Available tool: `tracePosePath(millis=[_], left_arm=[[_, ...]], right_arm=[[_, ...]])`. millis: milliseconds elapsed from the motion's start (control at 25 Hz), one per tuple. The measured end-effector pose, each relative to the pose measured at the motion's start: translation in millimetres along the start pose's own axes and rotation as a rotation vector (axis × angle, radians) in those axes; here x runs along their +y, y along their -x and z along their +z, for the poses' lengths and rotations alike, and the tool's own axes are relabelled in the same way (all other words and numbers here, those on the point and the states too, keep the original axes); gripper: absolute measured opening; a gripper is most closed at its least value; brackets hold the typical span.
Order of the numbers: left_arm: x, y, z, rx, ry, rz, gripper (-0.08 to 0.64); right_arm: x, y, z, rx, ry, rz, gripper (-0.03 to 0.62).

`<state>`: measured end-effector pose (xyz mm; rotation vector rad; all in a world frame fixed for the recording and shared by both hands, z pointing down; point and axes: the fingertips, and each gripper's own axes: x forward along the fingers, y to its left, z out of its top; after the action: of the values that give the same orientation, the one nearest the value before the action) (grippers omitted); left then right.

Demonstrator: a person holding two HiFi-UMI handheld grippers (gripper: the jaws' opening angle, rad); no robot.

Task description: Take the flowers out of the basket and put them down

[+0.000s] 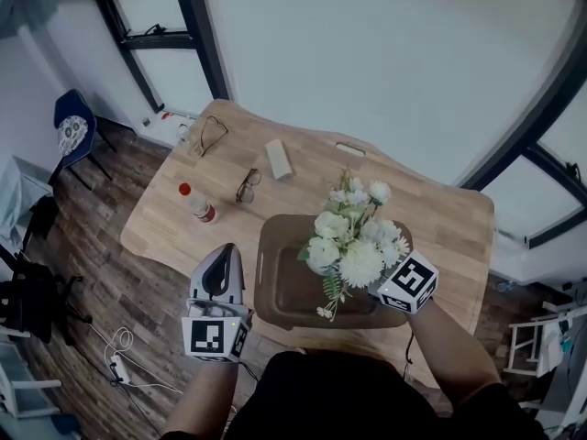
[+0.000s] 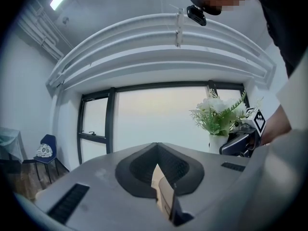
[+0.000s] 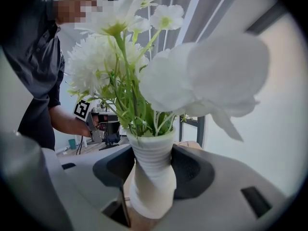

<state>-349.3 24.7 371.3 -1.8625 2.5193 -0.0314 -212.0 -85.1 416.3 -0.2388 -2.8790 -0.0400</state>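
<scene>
A bunch of white flowers (image 1: 353,241) with green leaves stands in a ribbed white vase (image 3: 151,172). My right gripper (image 1: 385,278) is shut on the vase's narrow waist, one jaw on each side, and holds it upright above the brown basket (image 1: 275,246). The blooms hide the fingertips in the head view. In the right gripper view the flowers (image 3: 120,57) fill the upper frame. My left gripper (image 1: 227,248) hovers just left of the basket, shut with nothing in it. From the left gripper view the flowers (image 2: 219,112) appear at the right.
On the wooden table (image 1: 440,218) behind the basket lie a red-capped bottle (image 1: 197,203), two pairs of glasses (image 1: 246,186) and a white block (image 1: 278,159). A blue chair (image 1: 71,131) stands far left on the floor.
</scene>
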Motion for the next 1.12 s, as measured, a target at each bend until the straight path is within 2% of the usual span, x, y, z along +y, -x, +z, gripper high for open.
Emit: tracePosePath(millis=[320, 560, 1120], left_arm=[[-25.1, -23.6, 17.9, -0.034, -0.021, -0.074, 0.005], [-48.1, -43.2, 25.5, -0.050, -0.032, -0.145, 0.005], [-126.7, -79.8, 38.0, -0.077, -0.042, -0.318, 0.005]], right_arm=[[-16.9, 30.2, 14.0, -0.025, 0.007, -0.070, 0.253], [-32.6, 59.9, 22.8, -0.049, 0.002, -0.156, 0.253], [-54.9, 148.1, 27.7, -0.093, -0.020, -0.331, 0.253]])
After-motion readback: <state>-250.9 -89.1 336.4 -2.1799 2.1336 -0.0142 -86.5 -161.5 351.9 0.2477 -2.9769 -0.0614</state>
